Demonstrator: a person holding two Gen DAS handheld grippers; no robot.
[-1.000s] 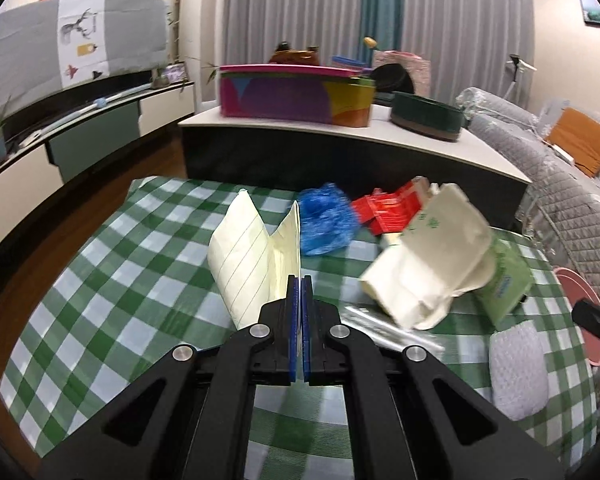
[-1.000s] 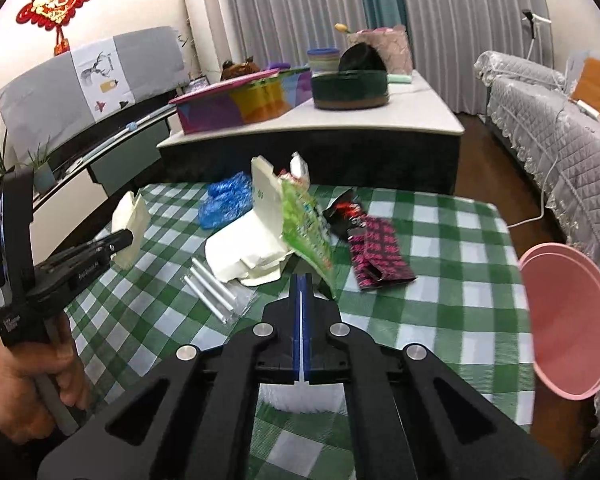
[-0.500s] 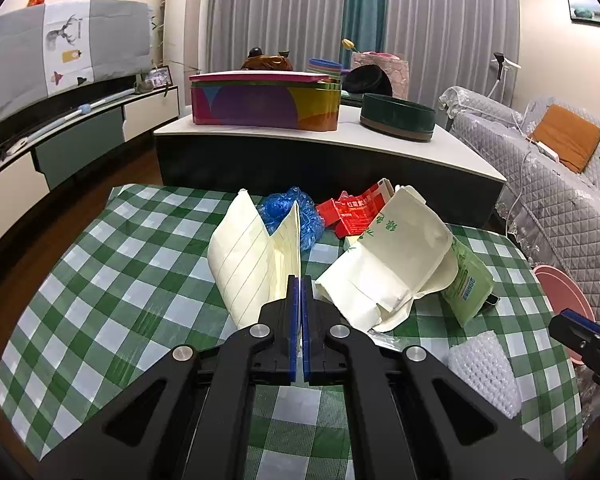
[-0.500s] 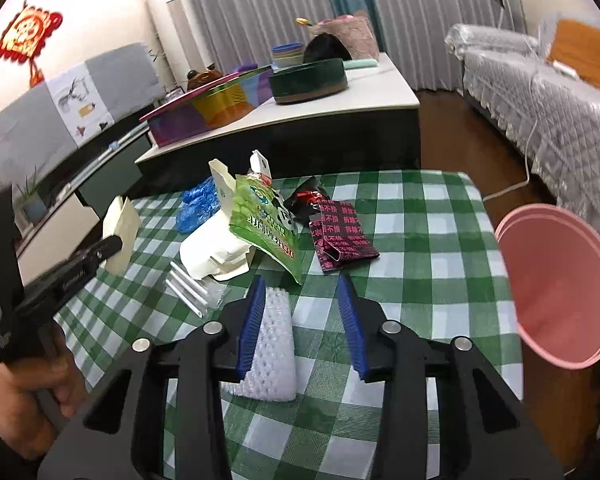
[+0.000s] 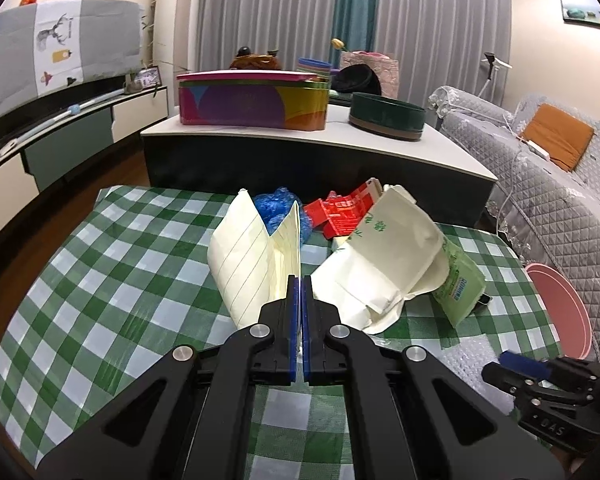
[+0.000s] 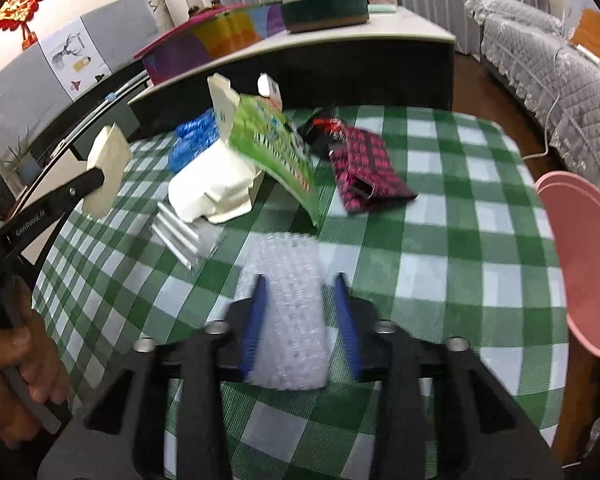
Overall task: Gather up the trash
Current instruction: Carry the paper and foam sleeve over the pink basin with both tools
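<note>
The bubble wrap piece [image 6: 286, 312] lies flat on the green-and-white checked surface [image 6: 440, 264], directly between the 2 blue-padded fingers [image 6: 254, 322] of the right gripper [image 6: 300, 320], which stand wide apart on either side of it; whether the pads touch it cannot be told through the blur. It is a clear, knobbly, roughly rectangular sheet, and its long axis runs along the fingers, pointing away from the camera toward the green snack bag [image 6: 278, 152]. The left gripper [image 5: 300, 312] has its fingers pinched narrowly together on the lower edge of a folded sheet of cream lined paper [image 5: 256, 256], held upright above the surface with its fold opening upward in a V. Near the paper sit a crumpled cream paper bag [image 5: 384, 264] with green print, a blue crinkled plastic bag [image 5: 278, 210], a red carton [image 5: 342, 214], a dark pink patterned pouch [image 6: 366, 170] and a clear packet of white straws [image 6: 182, 234]. A pink bin [image 6: 580, 264] stands beside the surface's right edge.
</note>
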